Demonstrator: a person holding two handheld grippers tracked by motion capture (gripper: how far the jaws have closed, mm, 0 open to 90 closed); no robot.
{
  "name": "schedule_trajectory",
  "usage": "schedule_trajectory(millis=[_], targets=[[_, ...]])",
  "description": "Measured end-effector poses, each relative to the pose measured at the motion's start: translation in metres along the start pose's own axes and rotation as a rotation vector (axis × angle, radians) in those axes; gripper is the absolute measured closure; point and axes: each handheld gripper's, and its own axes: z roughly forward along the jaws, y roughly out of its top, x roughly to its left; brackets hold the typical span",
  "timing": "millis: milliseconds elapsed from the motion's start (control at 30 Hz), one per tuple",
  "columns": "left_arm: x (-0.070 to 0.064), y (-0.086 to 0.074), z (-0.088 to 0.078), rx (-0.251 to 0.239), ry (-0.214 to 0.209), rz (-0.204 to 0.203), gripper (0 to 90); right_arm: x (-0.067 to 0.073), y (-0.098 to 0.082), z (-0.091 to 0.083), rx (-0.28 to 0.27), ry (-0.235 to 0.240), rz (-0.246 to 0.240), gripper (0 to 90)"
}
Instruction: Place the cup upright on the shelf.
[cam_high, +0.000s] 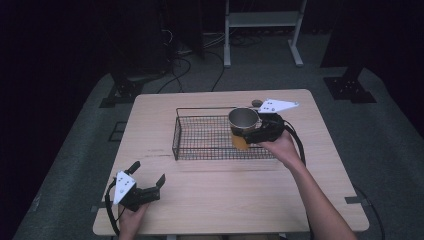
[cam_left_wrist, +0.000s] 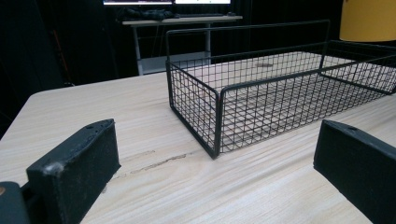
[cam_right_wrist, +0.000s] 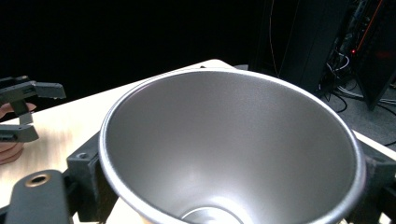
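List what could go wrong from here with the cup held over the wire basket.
1. The right gripper grips the yellow cup by its smooth, tapering wall, so it might slip as it is lowered.
2. The cup hangs at the wire basket's right end, close to the rim wires; its base could catch and tip the cup.
3. The left gripper lies open, away from the basket, so a knock might shift the light basket.

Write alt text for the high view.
The right gripper holds a yellow cup with a metal inside above the right end of a black wire basket on a wooden table. The left gripper rests open near the front-left corner.
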Motion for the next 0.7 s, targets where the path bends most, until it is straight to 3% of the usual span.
schedule_trajectory(millis=[567, 700], targets=[[0.0, 0.0, 0.0, -0.002, -0.002, -0.003, 0.0, -0.024, 0.014, 0.025, -0.001, 0.027, 0.008, 11.8], [0.0, 0.0, 0.0, -0.002, -0.002, -0.003, 0.0, -0.035, 0.011, 0.03, 0.0, 0.06, 0.031, 11.8]])
